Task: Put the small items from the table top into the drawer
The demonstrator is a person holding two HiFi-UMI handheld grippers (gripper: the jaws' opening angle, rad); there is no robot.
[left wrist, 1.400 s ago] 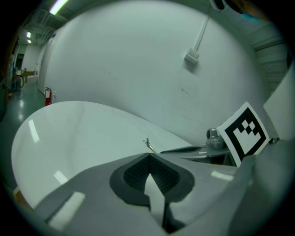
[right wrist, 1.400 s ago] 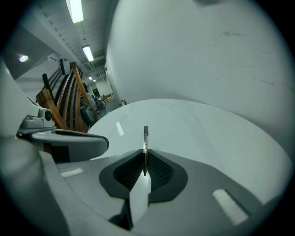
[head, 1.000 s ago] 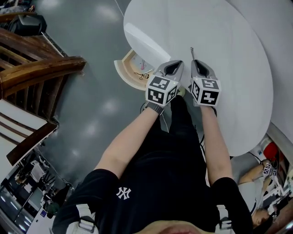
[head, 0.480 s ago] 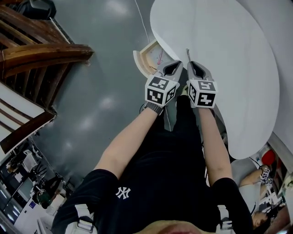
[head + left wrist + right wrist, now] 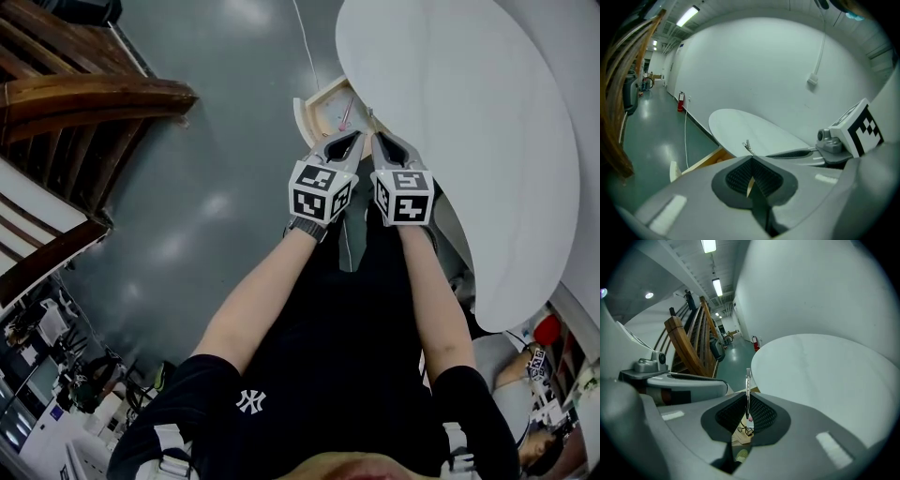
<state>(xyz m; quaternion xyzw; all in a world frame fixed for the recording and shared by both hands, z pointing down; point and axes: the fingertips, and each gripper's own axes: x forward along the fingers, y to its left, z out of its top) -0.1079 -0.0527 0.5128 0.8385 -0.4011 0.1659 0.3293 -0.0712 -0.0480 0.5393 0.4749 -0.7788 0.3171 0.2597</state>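
A thin silver metal clip (image 5: 748,380) stands up between the tips of my right gripper (image 5: 746,397), which is shut on it. In the head view the clip (image 5: 369,114) pokes out ahead of the right gripper (image 5: 378,141), at the edge of the open wooden drawer (image 5: 319,111) under the white round table (image 5: 450,112). Inside the drawer lie a pink item (image 5: 345,112) and a black wire-handled tool (image 5: 745,430). My left gripper (image 5: 349,139) is shut with nothing in it and sits close beside the right one, over the drawer's near side.
Wooden chairs (image 5: 84,94) stand to the left on the grey floor. A cable (image 5: 305,47) runs along the floor beside the table. Another person with grippers (image 5: 539,361) is at the lower right. A fire extinguisher (image 5: 680,101) stands by the far wall.
Both grippers have moved from the table's edge to the drawer's opening, the right one carrying the clip. The drawer now lies straight ahead of the tips.
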